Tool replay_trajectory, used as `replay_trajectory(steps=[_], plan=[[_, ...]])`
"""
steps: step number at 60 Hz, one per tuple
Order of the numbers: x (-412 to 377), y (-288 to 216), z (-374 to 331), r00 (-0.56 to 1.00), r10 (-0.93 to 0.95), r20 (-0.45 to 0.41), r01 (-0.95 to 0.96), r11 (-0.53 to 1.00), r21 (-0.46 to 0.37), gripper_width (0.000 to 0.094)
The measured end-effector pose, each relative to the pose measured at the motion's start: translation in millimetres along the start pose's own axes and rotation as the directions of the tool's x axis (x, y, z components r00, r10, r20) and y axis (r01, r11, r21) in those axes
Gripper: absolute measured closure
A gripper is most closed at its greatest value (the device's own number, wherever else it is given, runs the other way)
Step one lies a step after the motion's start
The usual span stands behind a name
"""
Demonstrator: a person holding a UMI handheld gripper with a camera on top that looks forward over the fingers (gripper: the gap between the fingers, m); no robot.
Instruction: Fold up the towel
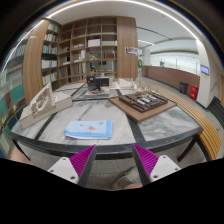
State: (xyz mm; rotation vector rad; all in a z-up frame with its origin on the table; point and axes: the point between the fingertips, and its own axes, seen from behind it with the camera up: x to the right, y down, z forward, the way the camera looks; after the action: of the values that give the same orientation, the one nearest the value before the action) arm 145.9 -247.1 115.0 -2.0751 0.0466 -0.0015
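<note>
Spread fingers point(113, 163) hang apart with nothing between them, their magenta pads point(80, 160) facing each other above the near edge of the grey marbled tabletop point(150, 128). Behind the tabletop a tall wooden bookshelf point(88, 52) fills the far wall, a wooden tray of small pieces point(143, 102) sits on the far right part of the surface, and a pale lattice-sided object point(40, 102) stands at the far left. Closer in, the light blue towel point(89, 129) lies flat on the tabletop, just ahead of the fingers and slightly toward the left one, untouched by either
</note>
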Motion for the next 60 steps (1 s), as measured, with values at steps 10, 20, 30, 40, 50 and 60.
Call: replay_trajectory(steps=[10, 20, 30, 40, 50, 60], plan=[[-11.1, 8.6, 33.9, 0.999, -0.048, 0.009, 0.048, 0.998, -0.046, 0.0189], [-65.1, 0.1, 77.5, 0.992, -0.094, 0.082, 0.100, 0.992, -0.073, 0.0188], [-140.2, -10.0, 133.1, 0.975, -0.141, 0.170, 0.156, 0.984, -0.080, 0.0190], [-214.2, -6.3, 197.0, 0.954, -0.155, 0.256, 0.185, 0.978, -0.098, 0.0198], [-237.9, 12.7, 249.0, 0.951, -0.198, 0.237, 0.232, 0.964, -0.129, 0.0253], [-243.1, 7.7, 257.9, 0.943, -0.242, 0.230, 0.268, 0.960, -0.088, 0.0578]])
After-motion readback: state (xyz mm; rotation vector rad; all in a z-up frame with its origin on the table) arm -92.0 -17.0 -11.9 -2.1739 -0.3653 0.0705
